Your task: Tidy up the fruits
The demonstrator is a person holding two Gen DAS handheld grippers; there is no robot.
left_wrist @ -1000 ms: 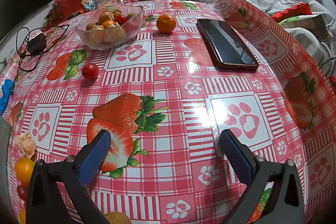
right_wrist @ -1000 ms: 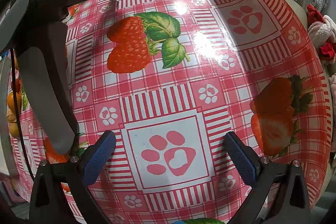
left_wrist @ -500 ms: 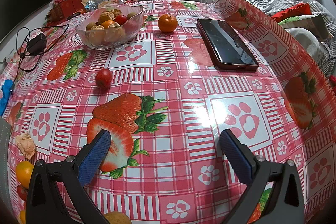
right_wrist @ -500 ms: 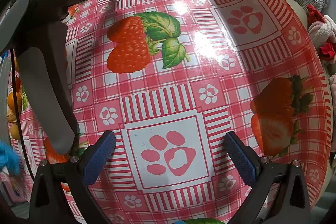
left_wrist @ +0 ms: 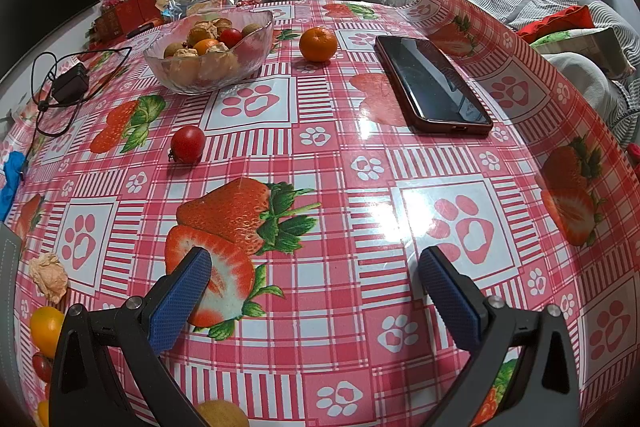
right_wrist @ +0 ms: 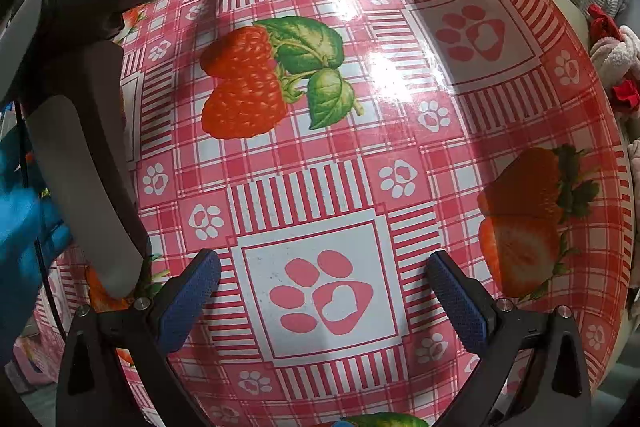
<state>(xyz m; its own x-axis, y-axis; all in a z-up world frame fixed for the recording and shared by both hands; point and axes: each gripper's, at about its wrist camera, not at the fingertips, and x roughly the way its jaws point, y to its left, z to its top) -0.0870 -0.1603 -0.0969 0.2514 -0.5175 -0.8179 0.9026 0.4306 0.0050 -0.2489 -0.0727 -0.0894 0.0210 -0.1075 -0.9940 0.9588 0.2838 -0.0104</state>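
Both pairs of jaws stood wide apart with nothing between them. The left gripper (left_wrist: 314, 283) hovered low over the worktop (left_wrist: 320, 155), its blue pads framing only the printed strawberry on the cloth. The right gripper (right_wrist: 324, 287) hung likewise over a paw-print square, and its view showed the left unit's dark body at the upper left, with a blurred blue-gloved hand (right_wrist: 24, 227) beside it.

The nearest loose fruit was a small red tomato (left_wrist: 187, 143), lying ahead and to the left of the left gripper, between it and the glass bowl (left_wrist: 210, 55). The bowl already held a heap of mixed fruit. A mandarin (left_wrist: 318, 44) sat just to the right of the bowl, apart from it.

Judging by the layout, the step in hand was to fetch the tomato with the left gripper. To do it well, the jaws would need to come down either side of the round fruit, close gently enough not to split the skin, and centre on it so it would not roll away on the glossy cloth.

A phone (left_wrist: 432, 83) lay to the right, clear of that path. A charger with its cable (left_wrist: 70, 85) lay left of the bowl. More small fruits (left_wrist: 46, 329) and a crumpled husk (left_wrist: 50, 275) sat at the near left edge.
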